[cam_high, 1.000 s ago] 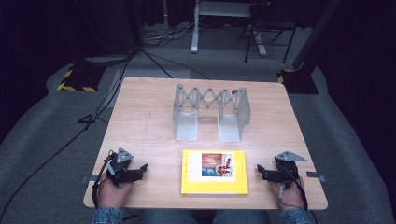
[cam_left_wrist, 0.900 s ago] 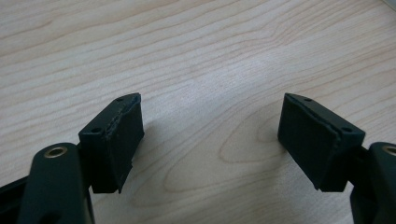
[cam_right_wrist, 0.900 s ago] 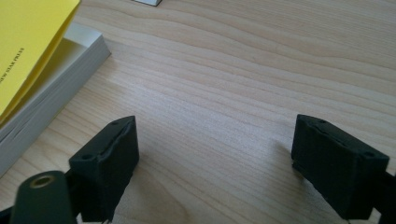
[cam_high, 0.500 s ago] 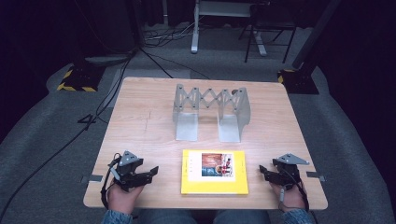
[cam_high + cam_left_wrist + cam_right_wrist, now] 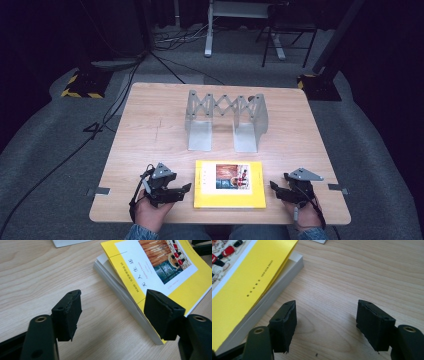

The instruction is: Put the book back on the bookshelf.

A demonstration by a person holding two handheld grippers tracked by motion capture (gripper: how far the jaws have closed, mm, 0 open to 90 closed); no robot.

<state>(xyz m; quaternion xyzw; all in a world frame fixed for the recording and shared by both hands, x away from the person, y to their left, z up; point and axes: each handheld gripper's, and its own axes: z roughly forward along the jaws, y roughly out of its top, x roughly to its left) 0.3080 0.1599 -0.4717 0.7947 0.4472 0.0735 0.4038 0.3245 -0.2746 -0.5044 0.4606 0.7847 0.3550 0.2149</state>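
A yellow-covered book (image 5: 229, 184) with a picture on its white panel lies flat near the table's front edge. My left gripper (image 5: 186, 187) sits just left of it, open, jaws pointing at its left side. In the left gripper view the book (image 5: 160, 272) lies ahead and to the right, its page edge close to the right jaw, nothing between the fingers of my left gripper (image 5: 113, 312). My right gripper (image 5: 273, 185) rests just right of the book, open. The right gripper view has the book (image 5: 244, 287) at the left, beside my empty right gripper (image 5: 327, 322).
A grey metal expanding rack (image 5: 225, 117) with two flat feet stands at mid-table behind the book. The wooden table (image 5: 150, 130) has bare room to the left and right. Cables and stands lie on the dark floor beyond.
My left gripper has slid right along the table toward the book's left edge. The right gripper has shifted slightly, staying beside the book's right edge.
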